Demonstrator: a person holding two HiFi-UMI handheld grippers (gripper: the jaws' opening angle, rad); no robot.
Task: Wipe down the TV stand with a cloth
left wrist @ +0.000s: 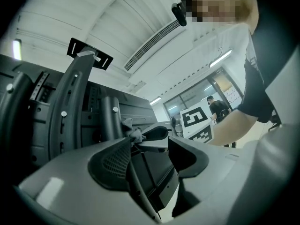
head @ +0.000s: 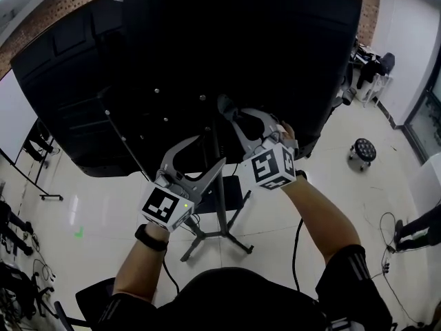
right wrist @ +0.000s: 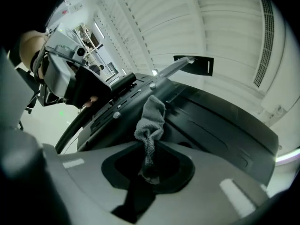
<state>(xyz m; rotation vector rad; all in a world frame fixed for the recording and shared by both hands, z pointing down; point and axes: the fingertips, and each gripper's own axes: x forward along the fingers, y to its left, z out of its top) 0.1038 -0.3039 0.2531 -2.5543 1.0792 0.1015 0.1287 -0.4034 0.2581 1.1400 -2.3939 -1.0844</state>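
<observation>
**Right gripper** [right wrist: 149, 170]: jaws closed on the grey cloth [right wrist: 152, 118].
- The pinch takes the cloth's lower end. The rest bunches up and stands out past my fingertips.
- Straight beyond the tips lies the black back of the TV [right wrist: 211, 121], with screw heads just left of the cloth.
- I cannot tell from this view whether the cloth's free end touches the panel.

**Left gripper** [left wrist: 150, 156]: jaws apart, pads [left wrist: 111, 162] pressing on nothing.
- A dark strut [left wrist: 140, 191] shows in the gap. I cannot tell whether it sits between my fingers or just beyond them.
- Ahead and to the left of these tips rises a grey slotted mounting arm [left wrist: 72, 95].
- Just past the tips, a little left of centre, the right gripper's jaw comes in from the right with the cloth bunched at its end. It is beside an upright black bar [left wrist: 110, 121].
- Further right of my tips is the right gripper's marker cube [left wrist: 197, 122].

**Head view:**
- Both grippers reach in under the TV's back, close together. The right tips are further in than the left.
- The TV stand [head: 222, 212] runs as a thin post from the left gripper's fingers down to splayed legs on the pale floor [head: 103, 205].
- One left finger crosses in front of that post.
- The cloth at the right tips is too dark to make out here.
</observation>
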